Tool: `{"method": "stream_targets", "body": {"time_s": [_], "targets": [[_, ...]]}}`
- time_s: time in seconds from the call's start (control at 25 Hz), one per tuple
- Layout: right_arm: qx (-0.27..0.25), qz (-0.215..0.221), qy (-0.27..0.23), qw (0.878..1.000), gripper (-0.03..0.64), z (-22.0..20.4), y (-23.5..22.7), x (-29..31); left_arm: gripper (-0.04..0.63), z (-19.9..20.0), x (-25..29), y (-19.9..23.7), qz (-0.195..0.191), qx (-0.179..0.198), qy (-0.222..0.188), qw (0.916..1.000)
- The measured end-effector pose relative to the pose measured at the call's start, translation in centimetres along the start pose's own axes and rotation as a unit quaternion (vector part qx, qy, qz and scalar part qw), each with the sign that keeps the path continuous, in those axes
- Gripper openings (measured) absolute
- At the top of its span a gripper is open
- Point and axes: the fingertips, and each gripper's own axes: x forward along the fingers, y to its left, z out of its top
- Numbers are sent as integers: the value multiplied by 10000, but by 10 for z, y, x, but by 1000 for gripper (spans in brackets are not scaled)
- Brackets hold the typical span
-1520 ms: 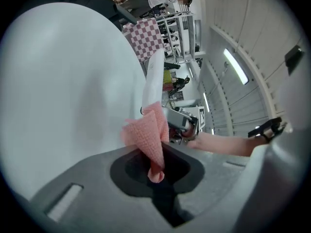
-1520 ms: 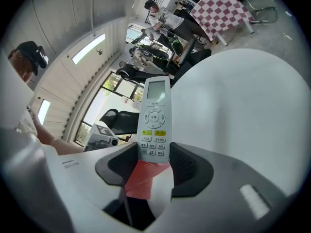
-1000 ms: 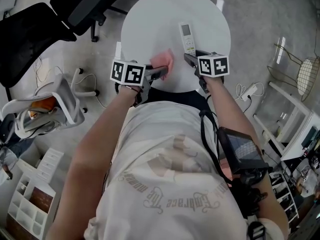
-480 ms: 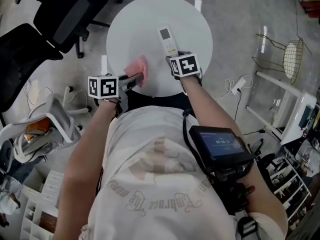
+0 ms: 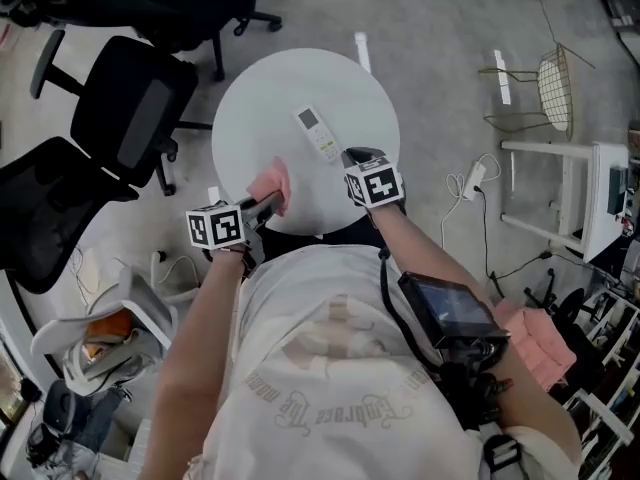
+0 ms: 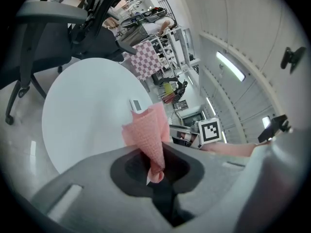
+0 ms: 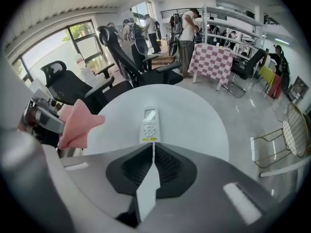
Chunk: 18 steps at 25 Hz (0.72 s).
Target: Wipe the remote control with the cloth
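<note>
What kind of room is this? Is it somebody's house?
Probably an office or lab workspace, not a home: black office chairs stand beside a round white table, and people stand by metal shelves at the back.

The cloth [image 5: 270, 182] was pink, with a fine grid texture. The remote [image 5: 319, 133] was white, with a pale grey screen and small yellow marks near its lower end. The tabletop [image 5: 260, 98] was plain white. The left tongs [image 6: 155, 176] had a grey body, a black hollow and a cube of black-and-white square markers. The chairs [image 5: 128, 118] were black, and the floor [image 5: 450, 18] was mottled grey. A wire chair [image 5: 556, 83] looked brassy. The shirt [image 5: 330, 368] was off-white with grey lettering. A bundle [image 5: 540, 340] was pink. In the right gripper view, a table cover [image 7: 210, 62] was checked pink and white.
</note>
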Motion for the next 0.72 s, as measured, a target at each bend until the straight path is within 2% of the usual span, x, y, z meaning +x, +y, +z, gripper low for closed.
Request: {"method": "stream_targets", "body": {"time_s": [0.04,0.2,0.36,0.52,0.72], "targets": [[34,-26,-86,10000,9,2,-2,-10,35,1,0,-3,-10,55,-21,10000],[98,88,-488,9987,8,8,-7,-47,35,4,2,-17,67,380,-157,9991],[80,365,-1124,9930,8,21,-8,-79,35,9,0,-34,254,811,-512,9951],[-235,717,-1655,9833,8,30,-6,-111,35,5,0,-56,344,1113,-797,9900],[-653,1208,-2293,9636,8,34,-18,-159,35,9,16,-106,388,1414,-1336,9801]]}}
